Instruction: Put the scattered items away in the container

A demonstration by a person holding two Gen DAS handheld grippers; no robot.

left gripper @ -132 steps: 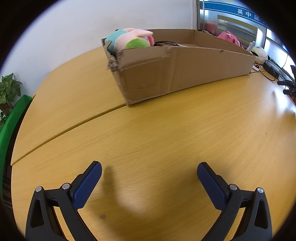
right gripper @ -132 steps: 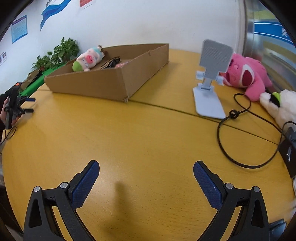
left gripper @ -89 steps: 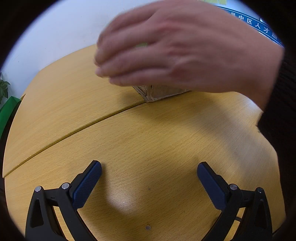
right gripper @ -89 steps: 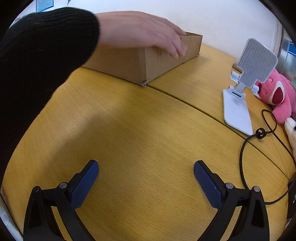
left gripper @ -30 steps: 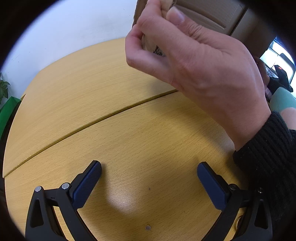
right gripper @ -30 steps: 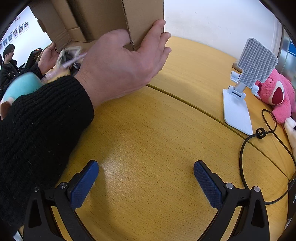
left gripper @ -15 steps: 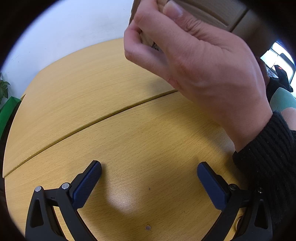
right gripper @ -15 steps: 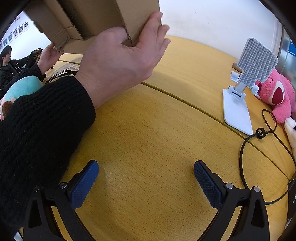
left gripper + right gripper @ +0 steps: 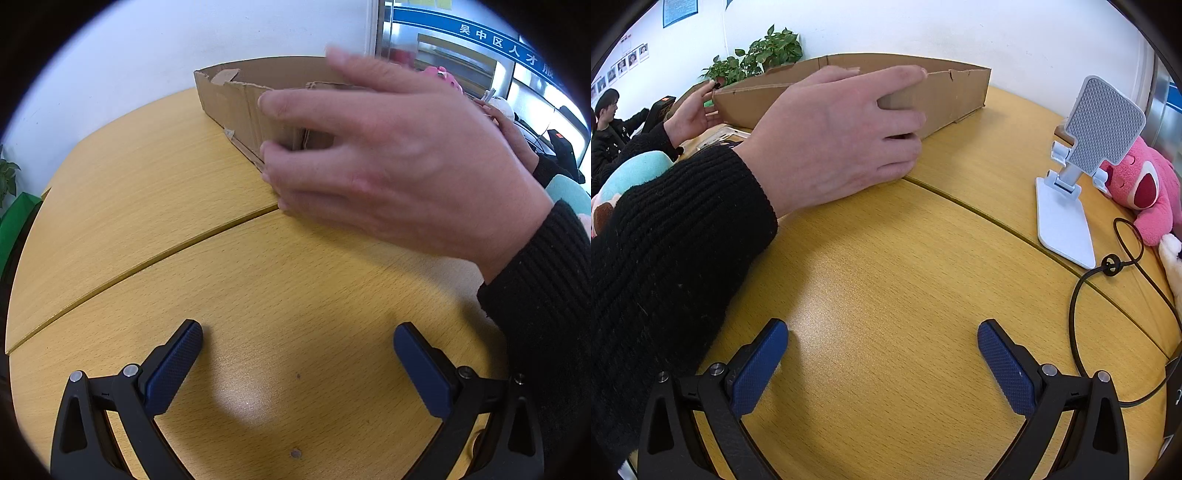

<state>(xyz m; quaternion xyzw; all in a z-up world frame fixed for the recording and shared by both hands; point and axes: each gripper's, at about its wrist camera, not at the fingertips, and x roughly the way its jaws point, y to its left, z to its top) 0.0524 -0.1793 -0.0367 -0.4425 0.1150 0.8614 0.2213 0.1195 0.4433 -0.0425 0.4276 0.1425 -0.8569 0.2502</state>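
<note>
A shallow cardboard box (image 9: 236,99) stands on the wooden table (image 9: 258,295); a bare hand (image 9: 388,162) in a black sleeve grips its near corner. The box also shows in the right wrist view (image 9: 956,96), held by that hand (image 9: 842,136), with a second hand (image 9: 690,114) at its far end. A teal plush toy (image 9: 631,173) lies at the left behind the sleeve, and a flat white item (image 9: 720,136) lies beside the box. My left gripper (image 9: 297,362) is open and empty over bare table. My right gripper (image 9: 882,358) is open and empty too.
A white phone stand (image 9: 1075,177), a pink plush (image 9: 1145,184), a white plush (image 9: 1172,258) and a looped black cable (image 9: 1108,266) lie at the right. A seated person (image 9: 605,122) and potted plants (image 9: 764,55) are behind the box.
The hands that held the box tilted up in the air have set it back down flat on the table. The toy and other items now lie outside it. Both grippers have stayed still.
</note>
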